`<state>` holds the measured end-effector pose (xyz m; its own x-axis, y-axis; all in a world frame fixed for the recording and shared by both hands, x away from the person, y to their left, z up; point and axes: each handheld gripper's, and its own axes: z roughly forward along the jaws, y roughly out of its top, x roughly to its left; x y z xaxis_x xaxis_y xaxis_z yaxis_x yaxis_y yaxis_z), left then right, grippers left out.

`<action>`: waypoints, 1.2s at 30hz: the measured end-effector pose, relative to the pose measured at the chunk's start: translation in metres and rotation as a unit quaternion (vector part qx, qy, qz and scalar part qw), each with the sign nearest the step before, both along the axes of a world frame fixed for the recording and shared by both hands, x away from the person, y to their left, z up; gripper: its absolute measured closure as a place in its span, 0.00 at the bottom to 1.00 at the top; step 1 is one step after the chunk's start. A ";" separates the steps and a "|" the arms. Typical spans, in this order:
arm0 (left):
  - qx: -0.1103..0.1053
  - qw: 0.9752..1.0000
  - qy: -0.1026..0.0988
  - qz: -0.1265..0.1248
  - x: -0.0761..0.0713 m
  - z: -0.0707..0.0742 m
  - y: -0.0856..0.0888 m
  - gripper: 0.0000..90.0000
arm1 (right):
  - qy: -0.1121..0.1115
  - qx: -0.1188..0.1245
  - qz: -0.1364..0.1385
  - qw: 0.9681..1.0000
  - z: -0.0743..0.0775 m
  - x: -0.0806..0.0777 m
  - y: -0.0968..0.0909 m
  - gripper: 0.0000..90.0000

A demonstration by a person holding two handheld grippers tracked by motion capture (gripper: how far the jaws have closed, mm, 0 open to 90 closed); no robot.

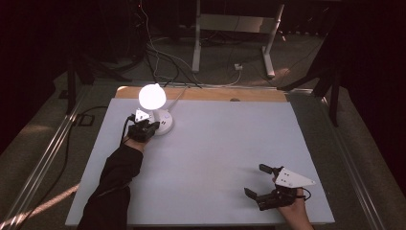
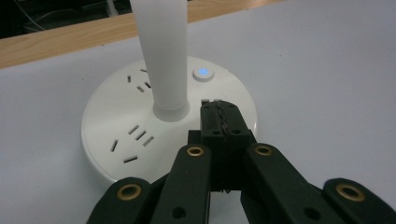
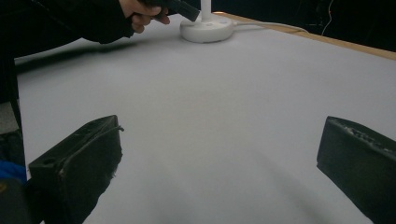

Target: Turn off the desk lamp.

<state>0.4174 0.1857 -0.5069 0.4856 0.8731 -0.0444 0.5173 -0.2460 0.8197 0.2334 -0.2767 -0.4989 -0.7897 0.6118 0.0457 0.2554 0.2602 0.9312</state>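
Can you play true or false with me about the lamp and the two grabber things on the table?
1. The lamp is switched on. True: its head glows bright white, and the button on its base shows a blue light.
2. The left gripper is wide open. False: its jaws are closed together, over the lamp's round base.
3. The right gripper is holding a ball. False: its jaws are spread apart with nothing between them.
4. The lamp stands near the far left part of the table. True.
5. The lamp's base has socket slots in it. True.
6. The two grippers are touching each other. False: they are far apart on the table.
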 end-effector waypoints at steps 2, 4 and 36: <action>0.006 1.000 0.000 -0.001 0.000 -0.002 -0.001 1.00 | 0.001 -0.001 0.000 1.000 0.000 0.000 0.000 0.00; 0.005 1.000 0.001 -0.001 0.000 -0.003 0.000 1.00 | 0.001 0.000 0.001 1.000 0.000 0.000 0.000 0.00; -0.034 0.999 0.016 -0.026 -0.006 0.030 -0.002 0.83 | 0.000 0.001 0.001 1.000 0.001 -0.001 0.000 0.00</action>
